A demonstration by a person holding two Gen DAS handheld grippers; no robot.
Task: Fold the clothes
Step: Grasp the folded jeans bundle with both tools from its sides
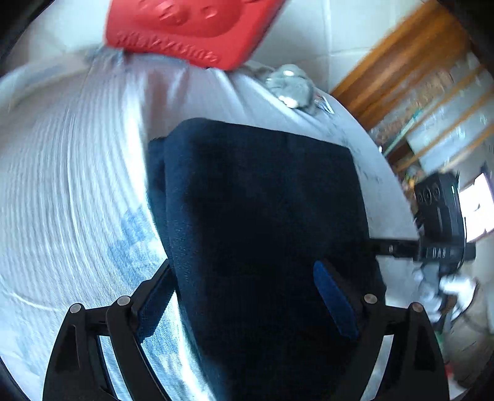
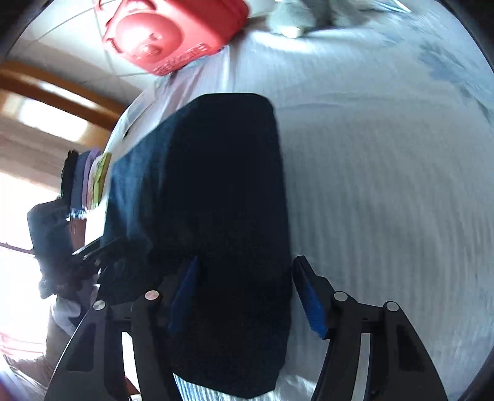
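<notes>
A dark navy folded garment (image 1: 262, 222) lies on a pale striped bed sheet (image 1: 68, 172). My left gripper (image 1: 247, 299) is open, its blue-padded fingers (image 1: 335, 300) straddling the garment's near end. In the right wrist view the same garment (image 2: 210, 197) lies between the open fingers of my right gripper (image 2: 247, 296), one blue pad (image 2: 311, 305) on the sheet side, the other (image 2: 183, 293) over the cloth. The other gripper shows at the right edge of the left wrist view (image 1: 438, 216). Both views are motion-blurred.
A red plastic box (image 1: 191, 27) sits at the far edge of the bed, also in the right wrist view (image 2: 166, 34). A grey bundle of cloth (image 1: 290, 86) lies beside it. Wooden frames (image 1: 401, 55) and a bright window (image 2: 18, 216) stand past the bed.
</notes>
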